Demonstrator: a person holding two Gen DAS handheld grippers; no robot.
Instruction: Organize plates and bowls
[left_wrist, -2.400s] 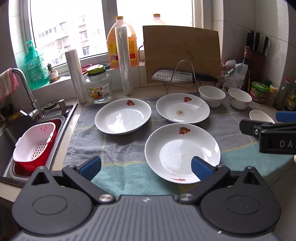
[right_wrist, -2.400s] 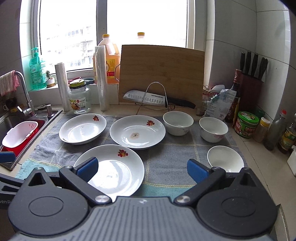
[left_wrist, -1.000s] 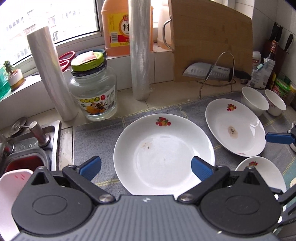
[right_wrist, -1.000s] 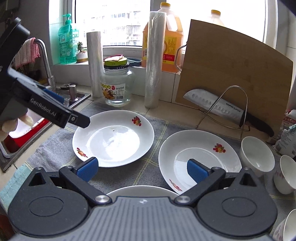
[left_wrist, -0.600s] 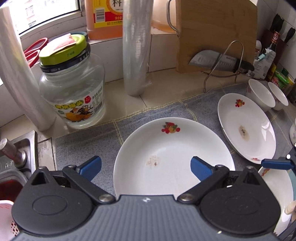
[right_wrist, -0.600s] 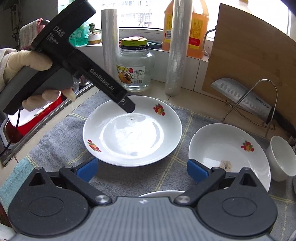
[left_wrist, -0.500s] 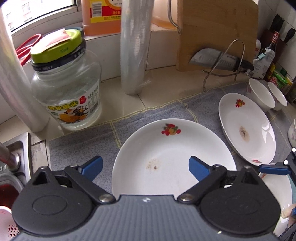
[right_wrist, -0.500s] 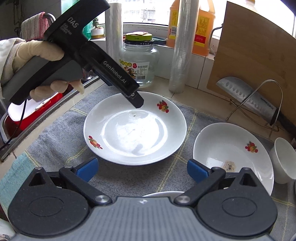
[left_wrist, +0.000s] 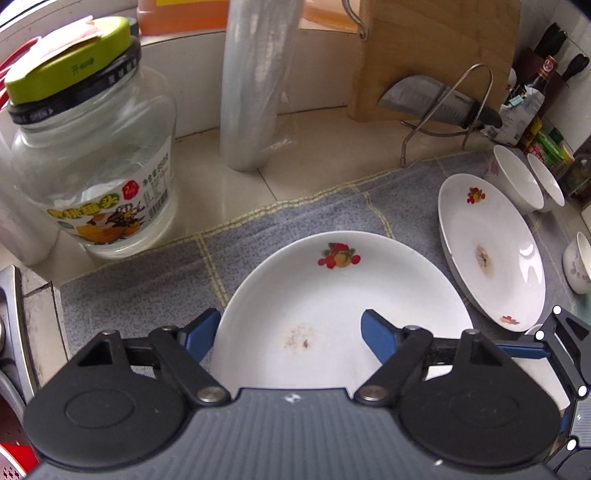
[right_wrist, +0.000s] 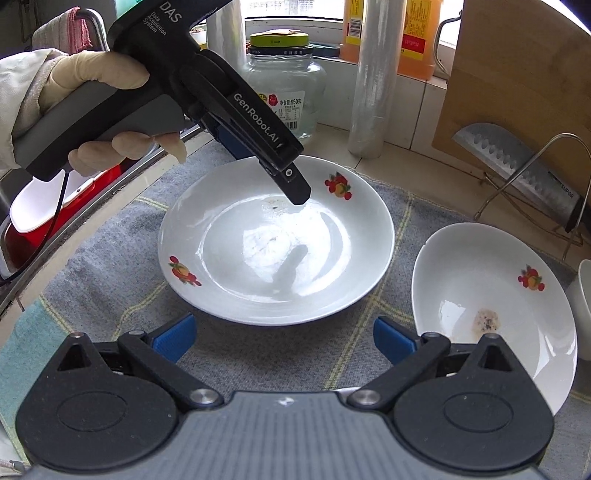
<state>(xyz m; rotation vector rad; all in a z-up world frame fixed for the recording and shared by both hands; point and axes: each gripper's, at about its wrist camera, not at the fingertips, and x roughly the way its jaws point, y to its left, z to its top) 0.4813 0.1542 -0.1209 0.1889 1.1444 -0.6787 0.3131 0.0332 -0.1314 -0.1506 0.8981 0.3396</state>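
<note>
Black left gripper (right_wrist: 258, 177), blue pads – cream glove (right_wrist: 92, 74), pale sleeve (right_wrist: 18, 85).

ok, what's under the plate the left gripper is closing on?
The grey checked cloth lies under the left plate and shows all round its rim. Whatever is directly beneath the plate is covered.

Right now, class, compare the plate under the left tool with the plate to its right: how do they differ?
The near plate has the left tool over it, closing across its rim; the far plate has no tool at it. The near plate's stain is faint; the far plate's is a darker brown patch. Both are white with fruit prints, on the grey towel.
</note>
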